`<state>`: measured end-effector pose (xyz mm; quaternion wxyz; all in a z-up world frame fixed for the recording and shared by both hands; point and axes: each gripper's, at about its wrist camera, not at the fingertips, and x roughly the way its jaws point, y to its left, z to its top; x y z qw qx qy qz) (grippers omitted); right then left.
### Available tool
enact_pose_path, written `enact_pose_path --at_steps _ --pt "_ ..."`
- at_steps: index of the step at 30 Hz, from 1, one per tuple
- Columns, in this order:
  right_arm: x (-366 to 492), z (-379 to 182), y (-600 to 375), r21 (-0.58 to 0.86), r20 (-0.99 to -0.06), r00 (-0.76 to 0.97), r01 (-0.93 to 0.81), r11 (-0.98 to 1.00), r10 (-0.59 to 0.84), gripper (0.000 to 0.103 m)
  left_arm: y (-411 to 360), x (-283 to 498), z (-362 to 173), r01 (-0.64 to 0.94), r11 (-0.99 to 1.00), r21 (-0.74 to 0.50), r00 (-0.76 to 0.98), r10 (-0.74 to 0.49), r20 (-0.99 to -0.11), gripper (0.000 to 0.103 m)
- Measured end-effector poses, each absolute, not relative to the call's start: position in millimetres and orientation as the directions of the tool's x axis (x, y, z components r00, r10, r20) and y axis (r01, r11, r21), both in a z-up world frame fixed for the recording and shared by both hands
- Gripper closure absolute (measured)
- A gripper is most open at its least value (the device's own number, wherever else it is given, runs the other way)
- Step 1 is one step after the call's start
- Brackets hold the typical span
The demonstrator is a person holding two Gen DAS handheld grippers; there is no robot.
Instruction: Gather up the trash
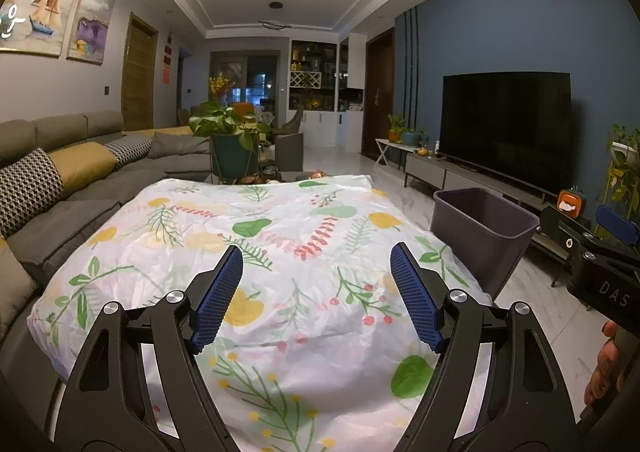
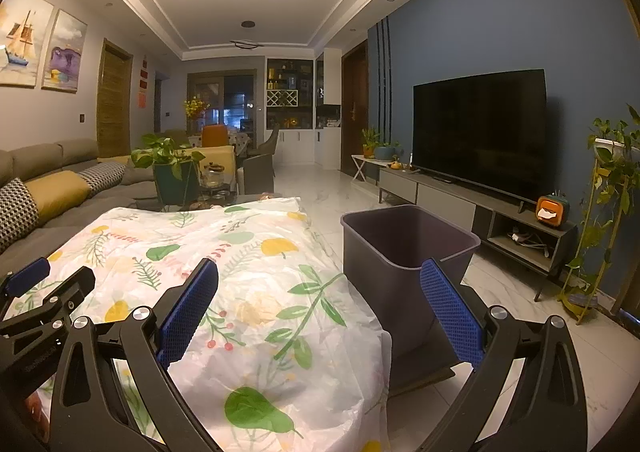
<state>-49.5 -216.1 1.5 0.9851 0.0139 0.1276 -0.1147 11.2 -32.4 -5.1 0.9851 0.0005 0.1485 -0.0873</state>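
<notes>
Grippers both wide apart here, nothing between the blue pads on either side. The left gripper (image 1: 316, 296) hangs over the flower-printed cloth (image 1: 280, 244) that covers the table, its two fingers spread with only leaves and berries of the print showing in the gap. Ahead of it and off to its right stands the dark grey bin (image 1: 480, 232), on the floor just beside the cloth's right edge, its mouth facing up. Further right, at the frame's edge, there's the black body of the other tool and a hand (image 1: 606, 364) wrapped round its grip.

Over to the right wrist view: the right gripper (image 2: 320, 308) is released too, fingers far apart, straddling the line where the cloth (image 2: 256, 292) drops off and the bin (image 2: 396, 252) begins. The bin sits directly ahead of the right-hand finger, close in, and what shows of its inside looks bare from this angle. No trash shows on the cloth in either view. To this gripper's left, the left tool pokes into frame low over the cloth.

Beyond the table, past both grippers: a grey sofa (image 1: 80, 180) on the left with yellow and patterned cushions, and a dark television (image 2: 480, 132) on a low cabinet to the right.
</notes>
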Motion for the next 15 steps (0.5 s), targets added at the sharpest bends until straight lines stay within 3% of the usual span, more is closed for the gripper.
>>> enact_pose_path --at_steps 4,8,10,15 --pt "-48.5 2.3 -215.3 0.001 -0.250 0.943 0.229 0.973 -0.221 0.006 -30.7 11.0 -4.2 0.166 0.986 -0.025 0.943 -0.166 -0.289 0.027" --pt "-48.0 1.8 -215.6 0.007 -0.250 0.943 0.228 0.974 -0.219 0.006 -31.0 9.2 -2.2 0.160 0.987 -0.015 0.945 -0.157 -0.286 0.012" --pt "-47.8 1.7 -216.2 0.008 -0.250 0.943 0.226 0.974 -0.217 0.006 -31.3 8.3 -2.0 0.148 0.989 -0.010 0.949 -0.145 -0.281 0.010" --pt "-47.2 1.6 -216.5 0.012 -0.247 0.945 0.224 0.974 -0.215 0.006 -28.3 8.2 0.0 0.142 0.990 -0.023 0.949 -0.143 -0.280 0.009"
